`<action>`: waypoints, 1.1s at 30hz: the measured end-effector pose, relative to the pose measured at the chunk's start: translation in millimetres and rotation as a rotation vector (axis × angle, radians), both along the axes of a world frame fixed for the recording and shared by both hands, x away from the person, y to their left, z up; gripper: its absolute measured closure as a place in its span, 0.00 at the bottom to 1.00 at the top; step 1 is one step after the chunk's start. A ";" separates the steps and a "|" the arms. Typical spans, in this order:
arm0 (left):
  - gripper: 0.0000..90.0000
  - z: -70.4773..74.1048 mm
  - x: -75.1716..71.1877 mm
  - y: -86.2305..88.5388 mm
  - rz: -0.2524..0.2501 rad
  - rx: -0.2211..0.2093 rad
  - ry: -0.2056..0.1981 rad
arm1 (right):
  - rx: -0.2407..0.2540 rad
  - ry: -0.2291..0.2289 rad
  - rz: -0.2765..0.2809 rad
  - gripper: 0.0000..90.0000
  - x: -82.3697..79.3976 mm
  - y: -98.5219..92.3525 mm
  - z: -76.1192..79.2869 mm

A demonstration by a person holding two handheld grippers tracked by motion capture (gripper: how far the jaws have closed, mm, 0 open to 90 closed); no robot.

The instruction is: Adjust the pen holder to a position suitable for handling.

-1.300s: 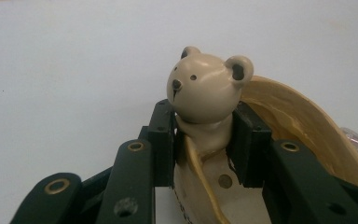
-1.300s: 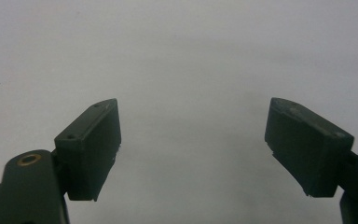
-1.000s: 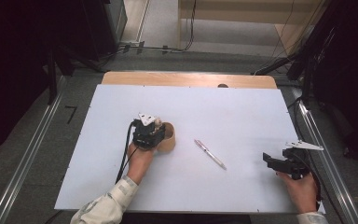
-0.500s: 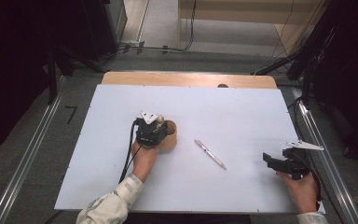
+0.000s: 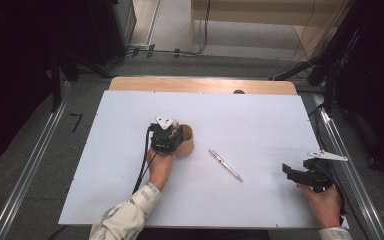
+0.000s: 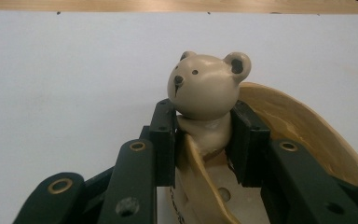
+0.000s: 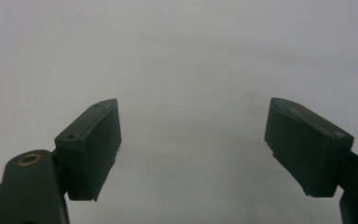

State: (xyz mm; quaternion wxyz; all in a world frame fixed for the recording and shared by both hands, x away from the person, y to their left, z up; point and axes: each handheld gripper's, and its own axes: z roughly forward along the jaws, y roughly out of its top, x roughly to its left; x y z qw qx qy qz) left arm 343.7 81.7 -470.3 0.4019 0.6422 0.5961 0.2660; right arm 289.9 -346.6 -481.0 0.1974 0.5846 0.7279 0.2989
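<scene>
The left gripper clamps the bear figure on the tan cup mid-counter, likely as the handiest hold, while the right gripper waits wide apart, well beyond the pen.

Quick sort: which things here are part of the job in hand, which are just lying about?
In the job:
- tan ceramic cup with a beige bear figure on its rim
- left gripper, shut on the bear figure
- silver pen, lying beside the cup, probably meant for it

Lying about:
- right gripper, open, idle over the white table sheet
- wooden table edge
</scene>
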 end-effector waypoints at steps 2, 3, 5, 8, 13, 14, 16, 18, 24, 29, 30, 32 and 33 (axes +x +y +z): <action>0.74 -0.1 3.1 -3.2 0.001 -0.010 0.002 | 0.000 -0.001 0.003 0.19 0.1 0.0 0.1; 0.74 -0.7 4.5 -5.2 0.004 -0.016 0.005 | 0.000 -0.001 0.003 0.19 0.1 0.0 0.1; 0.74 -0.8 6.3 -9.5 0.008 -0.014 0.000 | -0.002 0.002 0.003 0.19 0.3 0.3 -0.3; 0.74 0.2 10.4 -13.6 0.015 -0.021 0.002 | 0.000 0.001 0.003 0.19 0.3 0.2 -0.3; 0.74 4.2 16.8 -16.8 0.029 -0.008 -0.012 | 0.003 0.002 0.002 0.19 0.6 -1.0 -0.4; 0.74 5.0 18.0 -17.0 0.029 -0.002 -0.012 | 0.003 0.002 0.002 0.19 0.6 -1.0 -0.4; 0.74 4.9 19.8 -18.6 0.032 -0.007 -0.011 | 0.005 0.004 0.002 0.19 0.8 -0.9 -0.6; 0.74 3.0 20.7 -21.2 0.032 -0.005 -0.007 | 0.005 0.003 0.004 0.19 0.9 -0.7 -0.7; 0.73 -0.2 20.5 -24.3 0.032 -0.001 0.000 | 0.006 -0.001 0.007 0.19 0.7 -1.1 -0.3; 0.61 4.0 18.5 -23.1 0.000 -0.022 -0.019 | 0.005 0.001 0.007 0.19 0.9 -0.4 -0.4; 0.60 5.1 18.0 -23.3 0.001 -0.018 -0.022 | 0.003 0.000 0.007 0.19 0.9 -0.2 -0.3; 0.55 6.0 17.0 -22.5 -0.013 -0.016 -0.013 | 0.003 -0.003 0.008 0.19 0.6 0.0 0.0; 0.51 6.3 16.4 -22.5 -0.015 -0.015 -0.010 | 0.003 -0.005 0.010 0.19 0.6 -0.1 0.1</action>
